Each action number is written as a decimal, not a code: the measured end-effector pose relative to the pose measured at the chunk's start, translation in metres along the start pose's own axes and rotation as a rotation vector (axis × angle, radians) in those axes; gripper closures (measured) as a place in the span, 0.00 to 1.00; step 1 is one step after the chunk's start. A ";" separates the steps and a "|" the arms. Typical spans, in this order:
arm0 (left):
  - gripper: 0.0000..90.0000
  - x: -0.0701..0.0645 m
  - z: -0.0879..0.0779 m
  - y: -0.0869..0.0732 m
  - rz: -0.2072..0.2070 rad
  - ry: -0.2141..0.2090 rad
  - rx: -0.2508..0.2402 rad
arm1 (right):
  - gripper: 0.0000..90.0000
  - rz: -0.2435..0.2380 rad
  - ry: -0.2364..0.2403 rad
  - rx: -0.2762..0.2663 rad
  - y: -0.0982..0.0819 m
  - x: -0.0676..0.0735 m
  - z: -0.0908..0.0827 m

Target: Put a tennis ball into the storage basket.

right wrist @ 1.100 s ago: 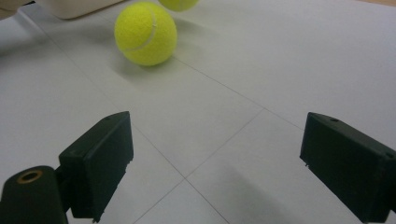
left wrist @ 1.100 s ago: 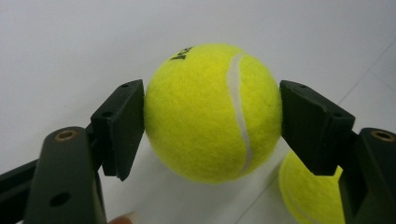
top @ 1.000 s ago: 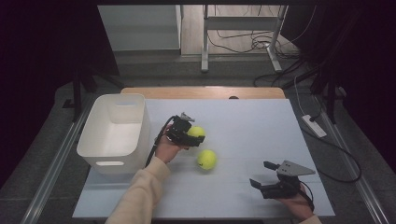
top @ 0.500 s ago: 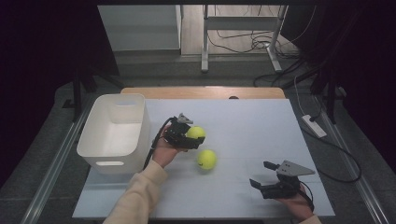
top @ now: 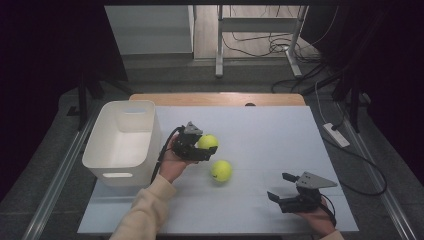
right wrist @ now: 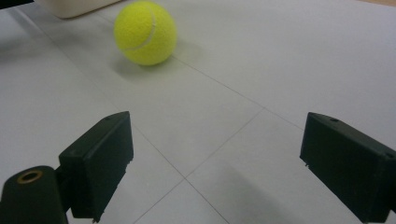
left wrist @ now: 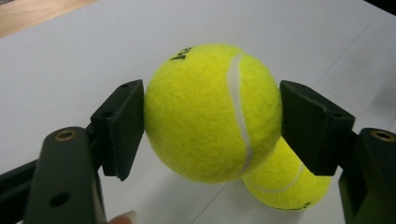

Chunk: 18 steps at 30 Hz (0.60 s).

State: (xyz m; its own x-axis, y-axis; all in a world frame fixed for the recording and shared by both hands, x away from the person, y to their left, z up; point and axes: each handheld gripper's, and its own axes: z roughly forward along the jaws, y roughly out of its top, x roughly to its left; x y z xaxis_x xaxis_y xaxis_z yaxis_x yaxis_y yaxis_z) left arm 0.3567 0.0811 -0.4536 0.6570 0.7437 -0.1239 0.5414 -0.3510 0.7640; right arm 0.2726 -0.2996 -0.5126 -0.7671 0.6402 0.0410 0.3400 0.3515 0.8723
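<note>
Left gripper (top: 204, 146) with its held tennis ball (top: 208, 142) has barely shifted over the last second, maybe drifted slightly toward the bin; right gripper (top: 281, 187) hasn't moved.

Left jaws are clamped on the ball. In the left gripper view a pad presses each side of it (left wrist: 212, 112), white seam running down the front, dark print near the top. It looks lifted off the table (top: 260, 130) there, though from the high view I can't tell how far.

Second tennis ball (top: 221, 170) sits loose on the table, just beside and nearer the person than the held one. In the left gripper view it peeks out below and behind the held ball (left wrist: 285, 184). In the right gripper view it's ahead and off to the left (right wrist: 145, 31), well clear of the jaws.

Right jaws are spread wide with nothing between them, just bare table with thin seam lines. Right gripper is at the near right part of the table, pointing left toward the loose ball, grey three-cornered plate on top.

White bin (top: 123, 141) stands at the table's left edge, just left of the left hand (top: 171, 162). Cream sleeve (top: 145, 212) comes in from the bottom.
</note>
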 end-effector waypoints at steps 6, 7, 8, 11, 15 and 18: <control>0.30 -0.003 -0.005 0.000 0.011 0.001 -0.018 | 0.11 0.000 0.000 -0.005 0.000 0.000 -0.001; 0.30 -0.004 -0.005 -0.001 0.013 -0.001 -0.020 | 0.11 0.001 -0.001 -0.009 0.000 0.000 -0.001; 0.30 -0.004 -0.007 -0.001 0.016 0.000 -0.024 | 0.11 0.002 -0.002 -0.010 0.000 0.000 -0.001; 0.30 -0.005 -0.009 -0.001 0.022 0.003 -0.035 | 0.11 0.002 -0.005 -0.010 0.001 0.000 -0.002; 0.30 -0.006 -0.011 0.000 0.023 0.004 -0.045 | 0.11 0.003 -0.006 -0.012 0.001 0.000 -0.002; 0.30 -0.007 -0.014 0.000 0.024 0.004 -0.057 | 0.11 0.004 -0.005 -0.016 0.001 0.000 -0.002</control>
State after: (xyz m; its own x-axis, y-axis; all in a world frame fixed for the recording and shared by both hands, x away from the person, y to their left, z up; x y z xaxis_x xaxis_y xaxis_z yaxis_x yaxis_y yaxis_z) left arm 0.3444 0.0840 -0.4439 0.6676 0.7374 -0.1027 0.4944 -0.3359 0.8017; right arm 0.2720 -0.3006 -0.5112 -0.7630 0.6451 0.0417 0.3342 0.3384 0.8797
